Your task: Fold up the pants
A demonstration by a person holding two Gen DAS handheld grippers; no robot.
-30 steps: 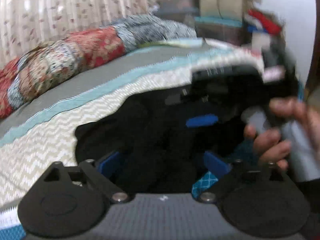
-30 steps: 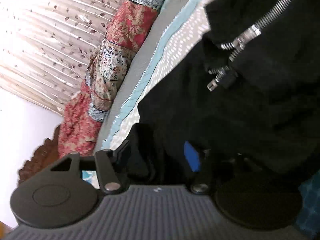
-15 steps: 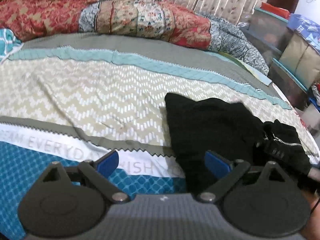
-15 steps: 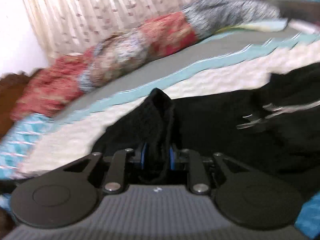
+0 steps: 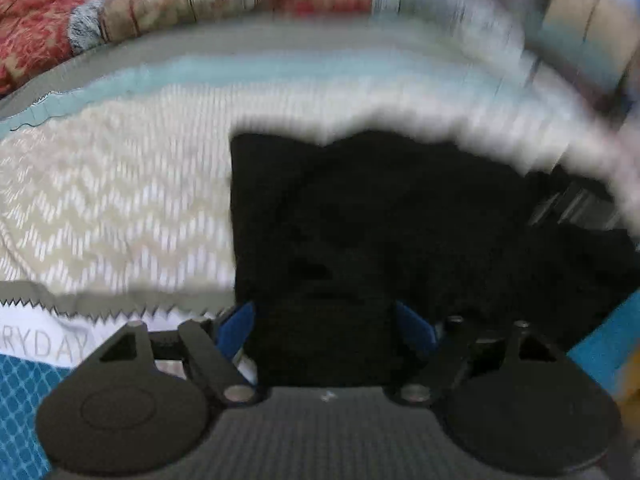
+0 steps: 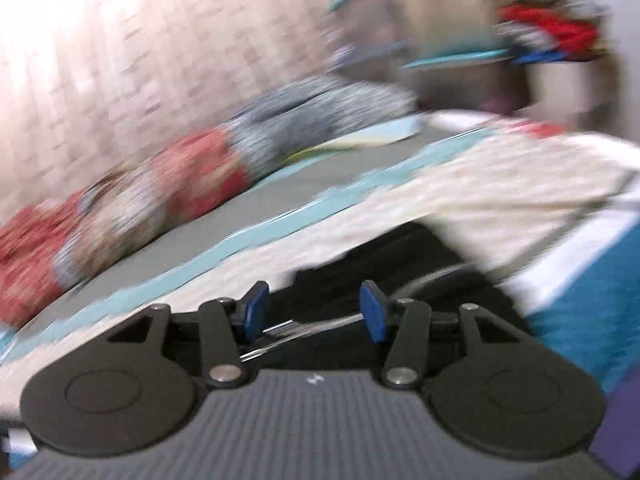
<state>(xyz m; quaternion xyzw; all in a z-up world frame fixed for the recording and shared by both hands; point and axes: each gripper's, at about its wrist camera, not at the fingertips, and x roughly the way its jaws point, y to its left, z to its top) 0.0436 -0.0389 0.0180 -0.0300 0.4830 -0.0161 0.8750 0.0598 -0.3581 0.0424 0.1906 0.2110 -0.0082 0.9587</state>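
The black pants (image 5: 380,220) lie bunched on the patterned bedspread (image 5: 120,200), with silver zippers at their right side (image 5: 576,208). My left gripper (image 5: 326,326) is open, its blue pads either side of the pants' near edge. In the right wrist view my right gripper (image 6: 314,312) is open over black cloth (image 6: 400,256) with a silver zipper (image 6: 304,328) running between its fingers; it grips nothing. Both views are motion-blurred.
A long red and grey patterned bolster (image 5: 160,4) lies along the far side of the bed, also in the right wrist view (image 6: 168,188). Stacked storage boxes (image 6: 460,40) stand past the bed's end. A curtain (image 6: 120,40) hangs behind.
My right gripper has let go of the black cloth, opened and swung right. My left gripper has moved in over the pants' near edge, still open.
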